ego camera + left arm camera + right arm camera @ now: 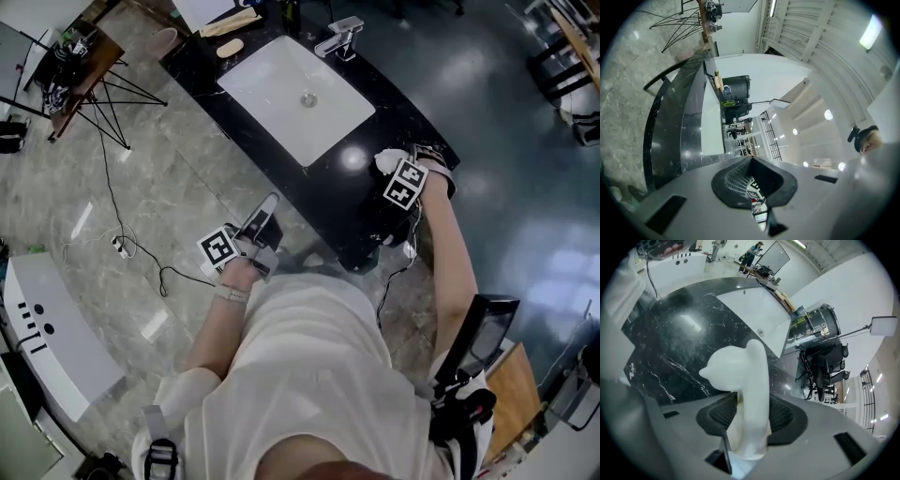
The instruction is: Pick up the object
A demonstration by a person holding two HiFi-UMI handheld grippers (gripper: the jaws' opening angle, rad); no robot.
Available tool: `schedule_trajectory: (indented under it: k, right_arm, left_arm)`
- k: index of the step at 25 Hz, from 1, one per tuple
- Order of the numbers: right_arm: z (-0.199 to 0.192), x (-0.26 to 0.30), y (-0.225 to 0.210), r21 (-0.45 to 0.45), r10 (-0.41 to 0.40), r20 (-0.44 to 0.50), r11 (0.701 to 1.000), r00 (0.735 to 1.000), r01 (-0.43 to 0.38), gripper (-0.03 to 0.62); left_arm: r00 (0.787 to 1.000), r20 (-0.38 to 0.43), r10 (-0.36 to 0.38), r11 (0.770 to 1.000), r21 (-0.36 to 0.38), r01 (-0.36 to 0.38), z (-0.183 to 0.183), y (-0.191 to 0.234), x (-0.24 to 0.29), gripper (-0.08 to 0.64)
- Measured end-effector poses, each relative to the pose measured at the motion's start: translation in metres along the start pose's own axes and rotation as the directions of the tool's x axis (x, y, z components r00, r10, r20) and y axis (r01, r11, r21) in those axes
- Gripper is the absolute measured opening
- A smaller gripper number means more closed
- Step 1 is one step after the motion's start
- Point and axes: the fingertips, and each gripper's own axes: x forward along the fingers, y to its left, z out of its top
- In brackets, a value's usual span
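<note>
Right tongs (751, 414) clamped on white object (740, 364), pads gripping its lower stem. Rounded upper part of object juts out ahead of tongs. Object over corner of black table (675, 333); whether it touches table, cannot tell. White sink (750, 310) farther ahead of right tongs. Left tongs (751, 180) pressed together, nothing between. They sit off table edge over floor (141, 178), well apart from object.

White object (746, 376) lower end buried between pads of right gripper (752, 416); in head view mostly behind marker cube (406, 184). Items (230, 47) near faucet (339, 39) too small to identify.
</note>
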Motion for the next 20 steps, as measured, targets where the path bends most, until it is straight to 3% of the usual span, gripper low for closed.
schedule_trajectory:
  k: [20]
  right_arm:
    - [-0.002, -0.005, 0.006, 0.054, -0.193, -0.054, 0.979, 0.980, 0.196, 0.187]
  left_arm:
    - [1.000, 0.007, -0.008, 1.000, -0.016, 0.008, 0.001, -0.003, -0.011, 0.006]
